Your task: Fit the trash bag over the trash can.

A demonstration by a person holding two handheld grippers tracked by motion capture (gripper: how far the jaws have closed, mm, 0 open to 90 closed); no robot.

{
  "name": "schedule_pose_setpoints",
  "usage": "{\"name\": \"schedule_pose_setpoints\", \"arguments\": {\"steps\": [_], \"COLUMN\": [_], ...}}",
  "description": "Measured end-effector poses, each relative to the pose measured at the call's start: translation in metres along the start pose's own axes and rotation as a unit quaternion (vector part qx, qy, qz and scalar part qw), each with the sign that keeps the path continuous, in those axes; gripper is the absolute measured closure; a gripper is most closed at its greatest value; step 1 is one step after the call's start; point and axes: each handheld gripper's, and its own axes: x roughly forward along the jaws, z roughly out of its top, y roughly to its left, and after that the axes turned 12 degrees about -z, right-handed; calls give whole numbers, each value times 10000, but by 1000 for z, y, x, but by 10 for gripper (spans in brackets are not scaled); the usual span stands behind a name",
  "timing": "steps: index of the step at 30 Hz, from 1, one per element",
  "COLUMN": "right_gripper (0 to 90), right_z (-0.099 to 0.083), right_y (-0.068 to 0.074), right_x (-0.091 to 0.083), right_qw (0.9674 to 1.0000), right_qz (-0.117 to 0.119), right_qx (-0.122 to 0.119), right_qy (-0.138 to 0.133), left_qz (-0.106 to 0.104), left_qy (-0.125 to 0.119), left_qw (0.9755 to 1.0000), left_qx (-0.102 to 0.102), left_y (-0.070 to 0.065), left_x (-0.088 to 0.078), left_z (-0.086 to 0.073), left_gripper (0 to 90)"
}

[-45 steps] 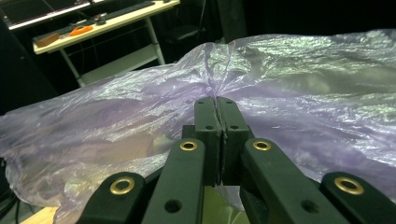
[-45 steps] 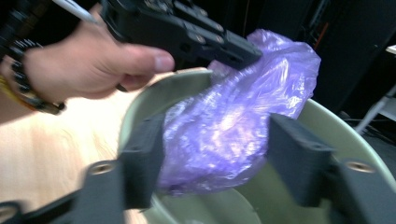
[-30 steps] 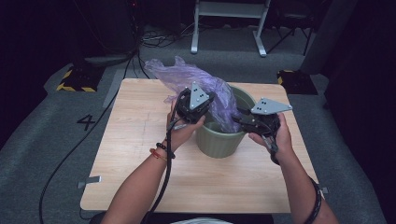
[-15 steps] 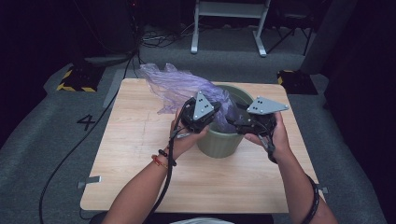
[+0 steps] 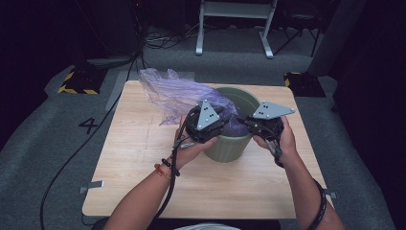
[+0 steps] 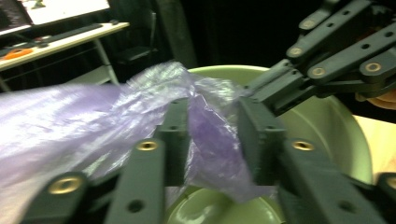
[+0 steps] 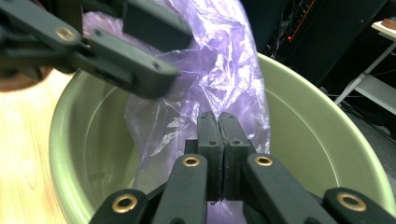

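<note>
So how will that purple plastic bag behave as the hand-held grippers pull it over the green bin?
The purple plastic bag looks thin and crinkled, so it is probably floppy and very light. It drapes limply over the green bin rim and likely won't hold a shape. Its glossy film may slip from the right hand-held gripper.

A thin, crumpled purple plastic bag (image 5: 177, 93) hangs partly inside the pale green plastic bin (image 5: 249, 100), which stands upright on the table; the rest trails out over its far-left rim.

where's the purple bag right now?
High view: the purple bag drapes over the green bin's left rim, trailing onto the table at upper left, one end inside by both grippers.
</note>
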Motion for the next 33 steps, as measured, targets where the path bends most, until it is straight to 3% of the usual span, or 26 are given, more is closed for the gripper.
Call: {"name": "schedule_pose_setpoints", "arguments": {"steps": [2, 3, 4, 5, 7, 8, 13, 21, 23, 26, 27, 29, 33], "right_gripper": [893, 892, 892, 892, 892, 892, 892, 881, 879, 870, 863, 857, 848], "right_z": [-1, -2, -2, -4, -5, -6, -9, -14, -14, -15, -16, -17, -18], "right_y": [0, 0, 0, -1, -1, -2, -5, -10, -11, -13, -14, -14, -13], "right_x": [0, 0, 0, 0, 0, -1, -2, -6, -6, -7, -7, -8, -7], "right_qw": [10000, 10000, 10000, 10000, 10000, 10000, 9999, 9999, 9999, 9999, 9999, 9999, 10000], "right_qz": [7, 7, 7, 7, -1, 2, -7, -21, -19, -13, -12, 15, 25], "right_qx": [5, 18, 18, 46, 53, 81, 106, 110, 120, 124, 116, 119, 70], "right_qy": [-3, -4, -4, -13, -10, -6, -20, 1, 3, -12, -11, -19, 0], "left_qz": [77, 130, 160, 194, 218, 221, 476, 727, 785, 701, 578, 475, 397], "left_qy": [-2, -11, -6, 61, 127, 201, 263, 242, 298, 439, 640, 814, 970], "left_qw": [10000, 9999, 9998, 9996, 9994, 9992, 9981, 9957, 9952, 9953, 9953, 9947, 9939], "left_qx": [-30, -65, -112, -185, -232, -279, -273, -517, -505, -504, -445, -409, -329], "left_y": [1, 3, 4, 8, 11, 14, 23, 45, 47, 52, 54, 54, 53], "left_x": [-4, -8, -12, -19, -25, -32, -54, -84, -85, -84, -80, -74, -64], "left_z": [-1, -2, -3, -6, -10, -15, -30, -50, -52, -58, -64, -69, -73], "left_gripper": [550, 464, 464, 353, 329, 269, 232, 188, 184, 178, 176, 175, 197]}}
